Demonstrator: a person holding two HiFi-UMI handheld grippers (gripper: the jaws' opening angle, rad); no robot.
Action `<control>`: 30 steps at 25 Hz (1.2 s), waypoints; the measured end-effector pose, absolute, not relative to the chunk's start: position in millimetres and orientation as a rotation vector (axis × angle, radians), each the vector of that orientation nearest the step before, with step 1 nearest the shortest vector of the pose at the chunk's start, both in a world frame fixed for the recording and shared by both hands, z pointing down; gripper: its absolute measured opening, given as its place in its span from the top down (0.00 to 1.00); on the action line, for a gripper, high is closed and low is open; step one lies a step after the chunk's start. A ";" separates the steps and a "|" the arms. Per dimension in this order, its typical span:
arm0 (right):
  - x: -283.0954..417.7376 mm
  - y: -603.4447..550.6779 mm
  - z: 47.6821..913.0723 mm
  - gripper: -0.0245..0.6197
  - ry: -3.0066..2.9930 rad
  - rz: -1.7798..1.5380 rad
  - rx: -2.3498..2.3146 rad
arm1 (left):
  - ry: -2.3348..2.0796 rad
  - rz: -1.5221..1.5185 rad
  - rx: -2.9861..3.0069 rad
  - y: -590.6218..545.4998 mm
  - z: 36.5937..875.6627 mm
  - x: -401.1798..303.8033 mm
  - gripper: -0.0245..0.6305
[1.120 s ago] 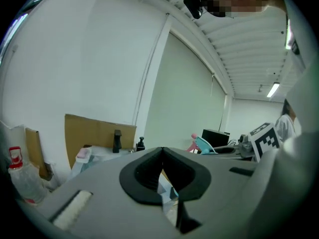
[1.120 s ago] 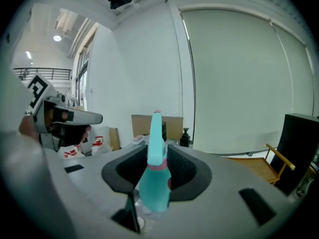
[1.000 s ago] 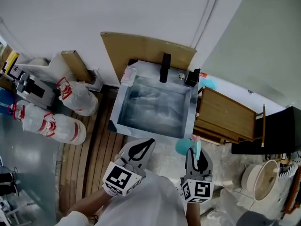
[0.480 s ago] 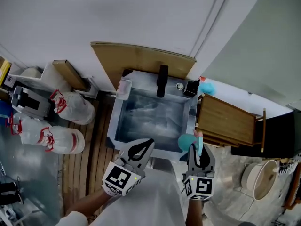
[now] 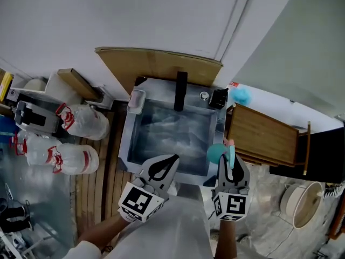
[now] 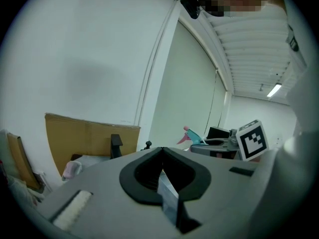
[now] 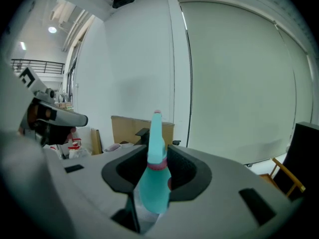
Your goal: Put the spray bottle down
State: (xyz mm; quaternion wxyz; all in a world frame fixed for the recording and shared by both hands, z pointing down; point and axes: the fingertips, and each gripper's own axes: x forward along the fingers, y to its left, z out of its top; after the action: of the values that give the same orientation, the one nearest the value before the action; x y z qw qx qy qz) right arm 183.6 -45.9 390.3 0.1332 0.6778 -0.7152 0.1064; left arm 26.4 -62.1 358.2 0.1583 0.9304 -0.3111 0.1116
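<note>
The left gripper (image 5: 173, 158) is hanging empty, its jaws pressed together. Beside it, the right gripper (image 5: 228, 163) is pinching the teal bottle (image 7: 153, 183), holding it over the sink's (image 5: 124, 144) near right corner. A black tap (image 5: 180, 90) is standing at the far rim, with cardboard (image 5: 156, 66) leaning behind it.

Head view: even, diffuse indoor light, the white wall (image 5: 108, 15) bright, shadows soft, the floor (image 5: 32, 198) at lower left dimmer and bluish, straight lines bowing toward the edges. Both gripper views: fisheye circles with black corners, the near foreground soft and grey. A ceiling strip light (image 6: 274, 89) glows in the left gripper view, and a round ceiling lamp (image 7: 52, 29) in the right.
</note>
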 end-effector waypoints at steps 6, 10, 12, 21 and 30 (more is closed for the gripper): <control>207.3 -88.1 411.5 0.78 -2.079 0.287 1.948 | -0.922 0.363 2.661 -83.3 374.2 50.2 0.96; 223.2 -110.7 432.3 0.78 -2.073 0.302 1.932 | -0.941 0.355 2.628 -96.5 384.2 63.9 0.96; 230.7 -121.4 443.1 0.78 -2.070 0.321 1.934 | -0.938 0.371 2.614 -103.1 391.3 69.6 0.96; 252.9 -168.0 485.3 0.78 -2.068 0.351 1.934 | -0.954 0.402 2.558 -133.5 424.5 85.9 0.96; 261.1 -186.0 511.4 0.78 -2.066 0.344 1.917 | -0.957 0.434 2.532 -148.8 444.5 93.6 0.96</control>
State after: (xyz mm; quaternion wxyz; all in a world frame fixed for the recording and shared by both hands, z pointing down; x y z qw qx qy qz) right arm 261.1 -186.0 511.4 0.1506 0.6674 -0.7194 0.1198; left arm 93.6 -148.8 444.5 0.1987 0.9052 -0.3422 0.1550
